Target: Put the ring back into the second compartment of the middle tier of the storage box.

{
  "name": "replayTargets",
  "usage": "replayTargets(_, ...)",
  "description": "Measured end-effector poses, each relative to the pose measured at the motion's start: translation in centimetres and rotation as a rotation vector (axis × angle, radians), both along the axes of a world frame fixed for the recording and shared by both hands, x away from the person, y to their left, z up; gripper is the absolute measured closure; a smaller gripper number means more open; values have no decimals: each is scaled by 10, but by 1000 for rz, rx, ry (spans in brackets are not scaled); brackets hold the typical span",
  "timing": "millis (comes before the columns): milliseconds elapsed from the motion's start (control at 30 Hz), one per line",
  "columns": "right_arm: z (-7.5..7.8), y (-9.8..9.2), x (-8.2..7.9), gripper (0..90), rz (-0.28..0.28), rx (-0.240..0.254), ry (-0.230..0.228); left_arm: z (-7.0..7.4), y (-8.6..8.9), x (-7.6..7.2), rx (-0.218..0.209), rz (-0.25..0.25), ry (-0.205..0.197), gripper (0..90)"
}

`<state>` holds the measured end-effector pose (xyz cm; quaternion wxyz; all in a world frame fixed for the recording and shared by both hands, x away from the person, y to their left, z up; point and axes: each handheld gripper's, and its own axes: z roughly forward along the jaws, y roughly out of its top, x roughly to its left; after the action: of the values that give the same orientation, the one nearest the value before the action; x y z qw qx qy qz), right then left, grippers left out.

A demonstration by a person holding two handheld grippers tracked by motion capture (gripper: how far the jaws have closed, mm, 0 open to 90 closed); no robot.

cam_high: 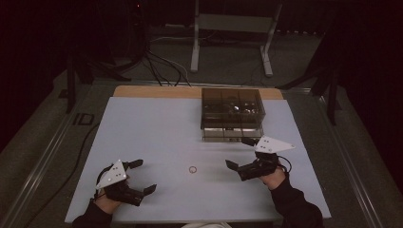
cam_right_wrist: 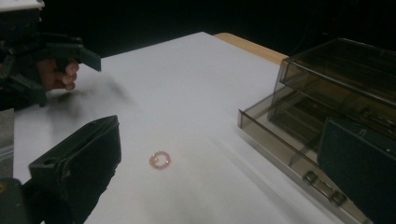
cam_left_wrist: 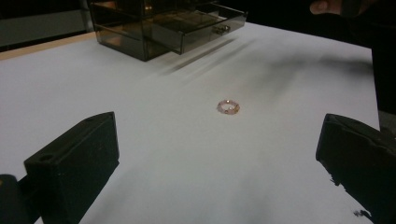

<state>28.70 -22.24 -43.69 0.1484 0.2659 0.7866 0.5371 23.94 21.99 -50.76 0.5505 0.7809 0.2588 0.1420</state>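
A small ring (cam_high: pixel 192 169) lies between the left gripper (cam_high: pixel 142 176) and right gripper (cam_high: pixel 240 153) (both wide apart).

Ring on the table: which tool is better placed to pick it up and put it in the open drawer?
Right, probably. The ring lies between both open tools, roughly as near to each. The right tool also sits just in front of the open drawer, while the left tool is far across the table.
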Motion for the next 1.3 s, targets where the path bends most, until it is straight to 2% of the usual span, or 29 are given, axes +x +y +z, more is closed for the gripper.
replayTargets(167, 1, 7, 4, 0, 10, 5, -2, 1, 0, 0, -9, 0, -3, 8)
replayTargets(433, 2, 16, 9, 0, 26, -1, 3, 0, 0, 0, 6, -4, -2, 8)
replayTargets(567, 2, 20, 11, 0, 32, -8, 8, 1, 0, 0, -5, -1, -4, 8)
replayTargets(633, 2, 22, 12, 0, 34, -8, 11, 0, 0, 0, 7, -3, -3, 8)
replayTargets(767, 0, 25, 14, 0, 38, -8, 18, 1, 0, -1, -4, -1, -5, 7)
replayTargets(800, -1, 28, 15, 0, 40, -6, 22, 0, 0, -1, 11, -3, -1, 8)
replayTargets(867, -1, 28, 16, 0, 43, -6, 22, 0, 0, 0, 13, -3, -1, 8)
replayTargets(1133, -4, 40, 20, 0, 61, -18, 30, 1, 0, -1, 2, -1, -4, 8)
replayTargets(1300, -5, 45, 22, 0, 70, -20, 36, 0, -1, 0, 11, -4, 4, 8)
